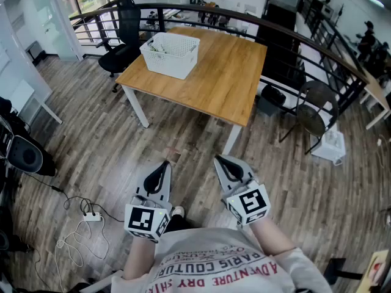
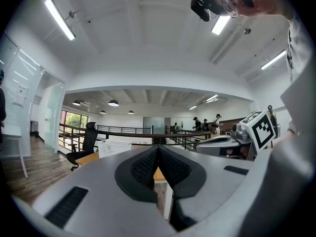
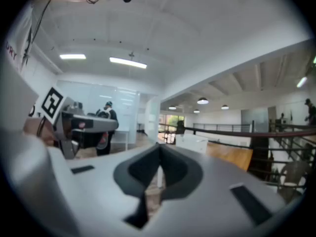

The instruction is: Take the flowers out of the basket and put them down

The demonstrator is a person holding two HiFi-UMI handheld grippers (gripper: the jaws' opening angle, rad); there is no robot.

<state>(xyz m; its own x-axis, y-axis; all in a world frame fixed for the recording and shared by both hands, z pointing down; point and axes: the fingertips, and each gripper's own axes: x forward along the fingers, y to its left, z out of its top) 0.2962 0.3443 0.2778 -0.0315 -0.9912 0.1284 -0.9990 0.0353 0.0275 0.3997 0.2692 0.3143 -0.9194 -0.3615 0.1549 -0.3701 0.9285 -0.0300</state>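
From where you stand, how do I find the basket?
Look ahead to the wooden table by the black railing. The basket sits on its left end, near a black chair. It is white and boxy with lattice sides, the only thing on the tabletop.

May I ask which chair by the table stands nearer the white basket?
The black office chair, left of the basket; the round-backed chair stands far right.

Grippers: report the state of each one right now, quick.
Left gripper: closed, jaws together, holding nothing.
Right gripper: closed, jaws together, holding nothing.
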